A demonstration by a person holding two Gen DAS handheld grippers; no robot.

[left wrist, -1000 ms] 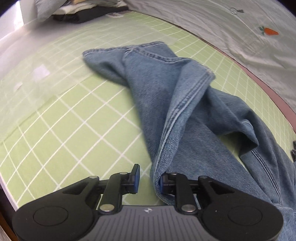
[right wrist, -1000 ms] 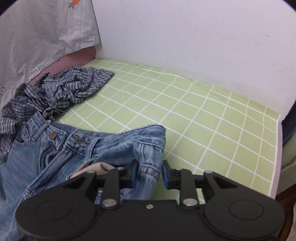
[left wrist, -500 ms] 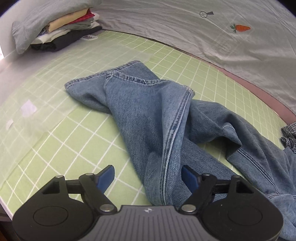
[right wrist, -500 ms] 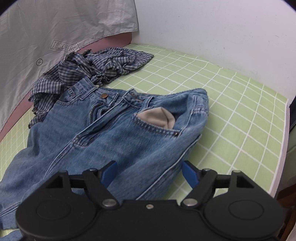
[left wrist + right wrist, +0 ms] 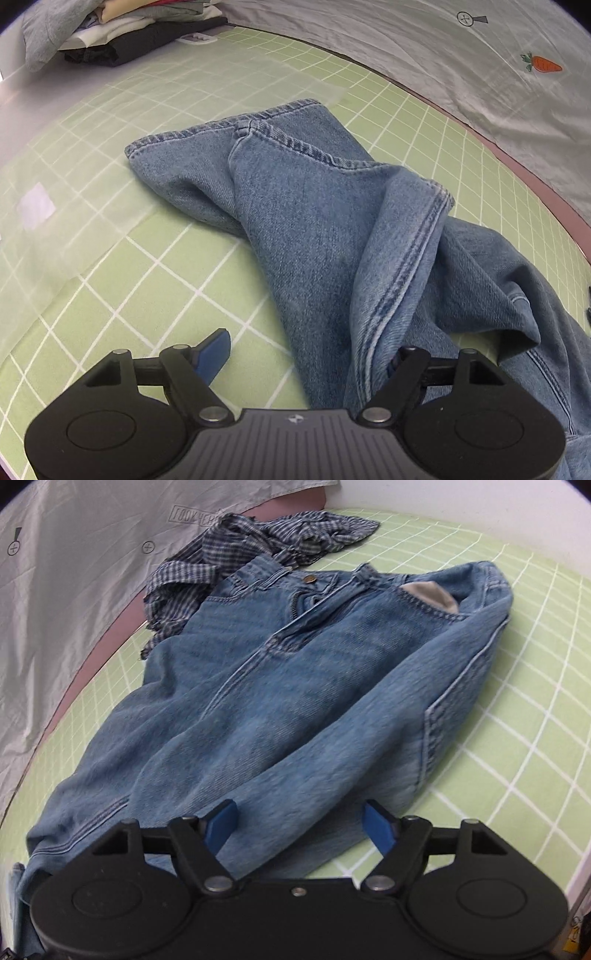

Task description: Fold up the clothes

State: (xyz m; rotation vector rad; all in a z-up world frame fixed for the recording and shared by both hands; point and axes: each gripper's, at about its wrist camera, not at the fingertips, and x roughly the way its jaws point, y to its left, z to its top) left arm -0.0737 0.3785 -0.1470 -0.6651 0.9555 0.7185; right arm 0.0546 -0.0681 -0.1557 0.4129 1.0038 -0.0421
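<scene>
Green checked sheet (image 5: 155, 206) under everything, grey quilt (image 5: 461, 66) along its 12-to-3 o'clock edge in the left view. Blue jeans (image 5: 295, 686) spread across the sheet: waistband at 12 in the right view, leg hems at 11 in the left, one leg rumpled. Checked shirt (image 5: 258, 550) bunched at 11, touching the waistband. Folded stack (image 5: 122, 33) far off at 10. Right gripper (image 5: 301, 825) spread wide over the denim, holding nothing. Left gripper (image 5: 306, 354) likewise wide apart, leg fabric between its fingers.
</scene>
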